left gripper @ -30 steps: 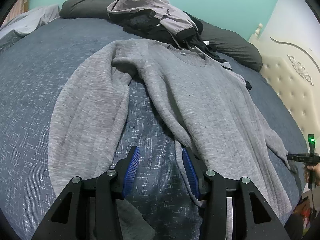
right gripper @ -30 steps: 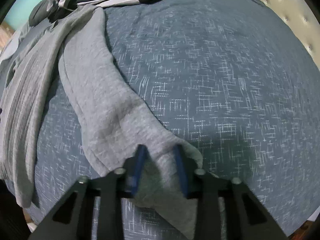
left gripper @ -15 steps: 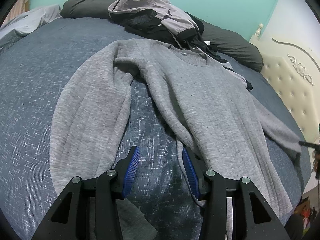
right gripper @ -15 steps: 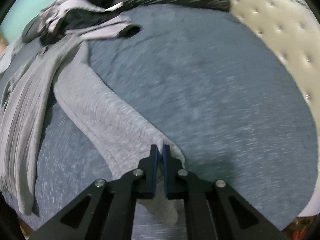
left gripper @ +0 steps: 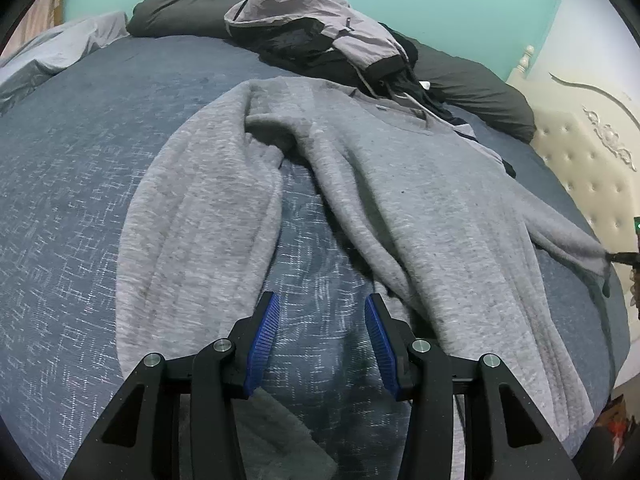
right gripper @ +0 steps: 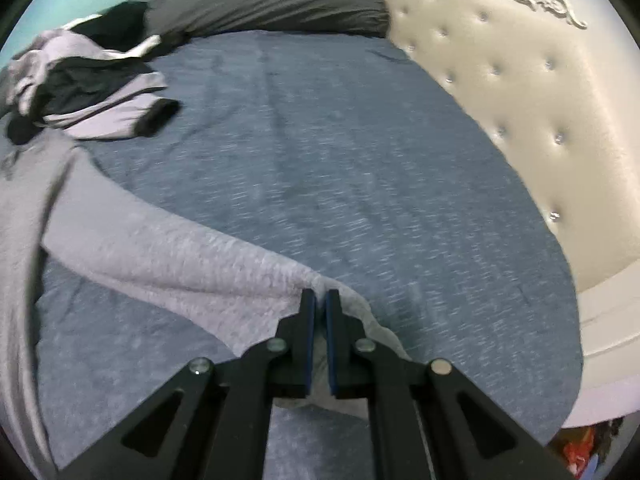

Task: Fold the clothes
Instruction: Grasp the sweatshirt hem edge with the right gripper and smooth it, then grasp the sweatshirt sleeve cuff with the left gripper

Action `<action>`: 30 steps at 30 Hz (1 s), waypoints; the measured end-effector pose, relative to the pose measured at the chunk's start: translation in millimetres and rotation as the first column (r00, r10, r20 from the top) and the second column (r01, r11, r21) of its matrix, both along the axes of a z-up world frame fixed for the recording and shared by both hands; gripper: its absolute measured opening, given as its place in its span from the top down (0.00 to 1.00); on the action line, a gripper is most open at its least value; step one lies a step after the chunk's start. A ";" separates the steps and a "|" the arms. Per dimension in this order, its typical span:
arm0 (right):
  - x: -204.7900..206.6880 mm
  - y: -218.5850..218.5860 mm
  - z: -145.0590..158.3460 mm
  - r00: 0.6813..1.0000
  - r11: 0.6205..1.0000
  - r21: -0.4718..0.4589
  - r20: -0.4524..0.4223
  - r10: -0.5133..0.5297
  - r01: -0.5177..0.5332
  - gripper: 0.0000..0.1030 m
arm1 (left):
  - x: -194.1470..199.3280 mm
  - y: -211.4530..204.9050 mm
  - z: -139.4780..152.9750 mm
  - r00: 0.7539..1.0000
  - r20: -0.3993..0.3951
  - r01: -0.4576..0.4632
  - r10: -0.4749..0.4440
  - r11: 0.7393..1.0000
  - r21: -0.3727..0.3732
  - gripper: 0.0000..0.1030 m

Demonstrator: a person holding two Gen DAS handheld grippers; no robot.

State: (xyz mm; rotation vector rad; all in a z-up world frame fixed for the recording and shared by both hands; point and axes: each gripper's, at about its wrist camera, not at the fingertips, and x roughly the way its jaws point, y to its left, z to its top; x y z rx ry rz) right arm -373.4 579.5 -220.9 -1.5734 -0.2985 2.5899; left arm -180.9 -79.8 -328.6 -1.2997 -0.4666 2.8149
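The right gripper (right gripper: 320,300) is clamped on the cuff end of one sleeve (right gripper: 180,264) of the sweater (left gripper: 420,208); its blue pads are nearly together with grey cloth pinched between them and a flap of cuff hanging below. The sleeve is raised off the bed (right gripper: 360,160) at the pinch and runs up and left from the jaws to the sweater's body at the left edge of the right wrist view. To the right of and beyond that gripper the blue sheet is bare as far as the tufted headboard (right gripper: 520,100) and a dark pillow (right gripper: 260,4), so there is open room on that side. The left gripper (left gripper: 320,304) hangs with its jaws parted and nothing between the pads, over the strip of sheet between the sweater's other sleeve (left gripper: 200,220) on its left and the body's side edge on its right, close to both. In the left wrist view the sweater lies spread face up, neck toward the far side, where a crumpled jacket (left gripper: 312,28) rests against its collar. The held sleeve stretches to the right edge of that view, near the mattress edge. Left of the sweater lies a wide bare stretch of sheet.
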 end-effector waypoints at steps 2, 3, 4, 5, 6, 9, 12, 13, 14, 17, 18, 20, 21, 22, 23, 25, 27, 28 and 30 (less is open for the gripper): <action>-10.8 3.1 -5.5 0.999 0.999 0.032 0.011 -0.033 0.032 0.95 | -0.4 -2.0 0.0 1.000 -0.002 -0.001 0.001 1.000 -0.004 0.53; -13.7 1.0 -13.5 0.999 0.998 0.054 0.032 -0.038 0.037 0.95 | -0.7 -3.0 0.0 1.000 -0.002 -0.003 0.003 1.000 -0.002 0.53; -14.6 -2.2 -21.3 0.998 0.996 0.081 0.047 -0.042 0.038 0.94 | -0.9 -3.8 0.1 1.000 -0.001 -0.003 0.003 1.000 0.007 0.53; -12.8 -4.3 -23.4 0.998 0.995 0.084 0.038 -0.051 0.048 0.94 | -1.0 -4.7 0.2 1.000 -0.001 -0.003 0.003 1.000 0.015 0.53; -11.0 -6.4 -25.5 0.998 0.995 0.086 0.030 -0.060 0.057 0.92 | -0.3 -5.4 1.6 1.000 -0.004 -0.002 0.002 1.000 0.023 0.53; -3.4 -11.4 -25.2 0.996 0.995 0.059 -0.009 -0.086 0.087 0.89 | 3.1 -6.4 8.9 1.000 -0.018 -0.002 0.002 1.000 0.023 0.53; 9.6 -17.5 -10.6 0.991 0.994 -0.019 -0.072 -0.111 0.110 0.87 | 8.6 -11.9 18.5 0.999 -0.030 -0.021 0.022 0.999 0.025 0.53; 15.0 -22.1 -4.6 0.989 0.993 -0.033 -0.094 -0.116 0.114 0.86 | 10.9 -14.8 21.3 0.999 -0.031 -0.027 0.028 0.999 0.038 0.53; 21.4 -29.1 0.8 0.988 0.993 -0.056 -0.116 -0.106 0.100 0.85 | 12.5 -17.4 23.8 0.999 -0.029 -0.032 0.033 0.998 0.048 0.53; 43.9 -55.9 15.3 0.983 0.985 -0.168 -0.169 -0.076 0.047 0.78 | 19.9 -25.9 28.9 0.999 -0.008 -0.050 0.050 0.997 0.061 0.53; 50.6 -65.2 18.3 0.981 0.978 -0.204 -0.179 -0.068 0.031 0.77 | 23.2 -27.0 29.4 0.999 0.008 -0.049 0.048 0.997 0.052 0.53; 63.7 -91.4 21.6 0.980 0.962 -0.271 -0.196 -0.033 -0.022 0.73 | 30.0 -29.0 30.5 0.998 0.039 -0.046 0.044 0.998 0.035 0.53; 69.9 -107.1 21.2 0.979 0.956 -0.289 -0.202 -0.010 -0.050 0.73 | 33.3 -30.4 31.1 0.998 0.052 -0.042 0.041 0.999 0.019 0.53; 76.1 -122.9 20.9 0.978 0.948 -0.307 -0.209 0.013 -0.078 0.72 | 36.5 -32.7 31.2 0.997 0.063 -0.040 0.040 0.999 0.011 0.53; 82.2 -138.5 20.4 0.976 0.940 -0.325 -0.216 0.035 -0.105 0.72 | 39.8 -35.1 31.3 0.997 0.074 -0.039 0.038 0.999 0.004 0.53; 94.1 -167.3 12.3 0.975 0.919 -0.369 -0.213 0.064 -0.141 0.72 | 45.1 -44.4 29.8 0.992 0.107 -0.060 0.059 0.998 0.008 0.53; 105.9 -194.6 3.6 0.974 0.895 -0.412 -0.204 0.093 -0.172 0.72 | 56.0 -54.4 31.2 0.990 0.116 -0.087 0.084 0.996 0.028 0.53; 111.6 -206.9 -0.3 0.973 0.884 -0.429 -0.203 0.106 -0.186 0.72 | 61.4 -58.1 31.5 0.988 0.123 -0.098 0.093 0.994 0.040 0.53; 122.8 -229.8 -8.8 0.970 0.863 -0.458 -0.205 0.131 -0.213 0.72 | 71.1 -64.1 32.2 0.986 0.133 -0.110 0.101 0.992 0.062 0.53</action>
